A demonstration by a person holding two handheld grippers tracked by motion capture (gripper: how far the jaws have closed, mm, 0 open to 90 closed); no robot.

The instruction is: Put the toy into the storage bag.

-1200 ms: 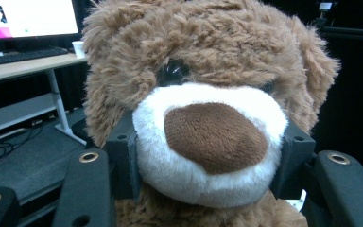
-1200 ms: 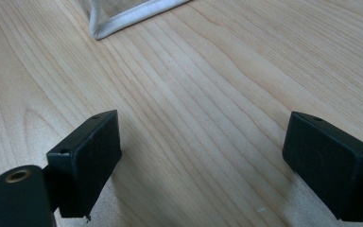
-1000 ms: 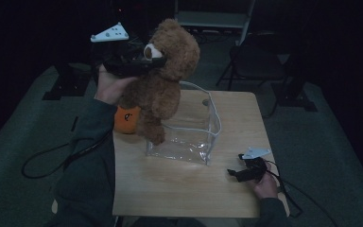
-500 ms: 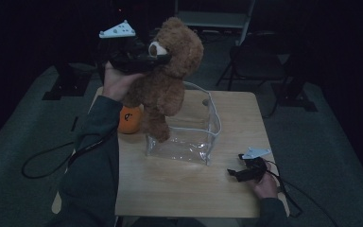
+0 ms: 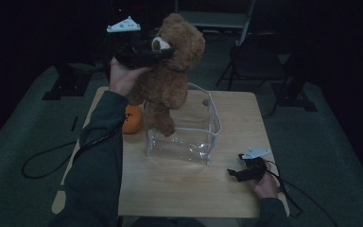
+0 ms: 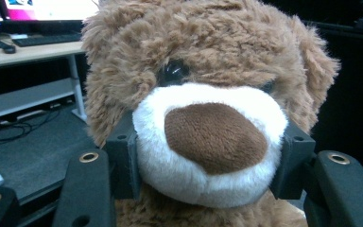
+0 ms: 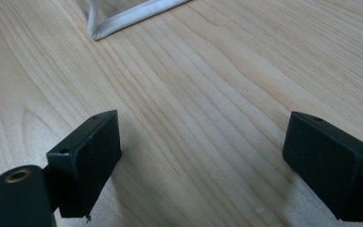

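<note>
A brown teddy bear (image 5: 172, 80) hangs in the air above the table, its legs over the near left corner of a clear plastic bag (image 5: 189, 137). My left gripper (image 5: 158, 46) is shut on the bear's white muzzle (image 6: 208, 142), one black jaw pressing each side of it. The bear's head (image 6: 203, 71) takes up most of the left gripper view. My right gripper (image 5: 234, 174) rests low on the wooden table (image 5: 179, 184) at the near right, open, with bare wood between its jaws (image 7: 203, 156).
An orange (image 5: 133, 119) lies on the table left of the bag, partly behind the left sleeve. The bag's white edge (image 7: 123, 19) lies ahead of the right gripper. Dark chairs and stands sit behind the table; a cable trails on the floor at left.
The left hand has carried the bear to the right, so it now hangs closer over the bag. The right gripper has stayed where it was.
</note>
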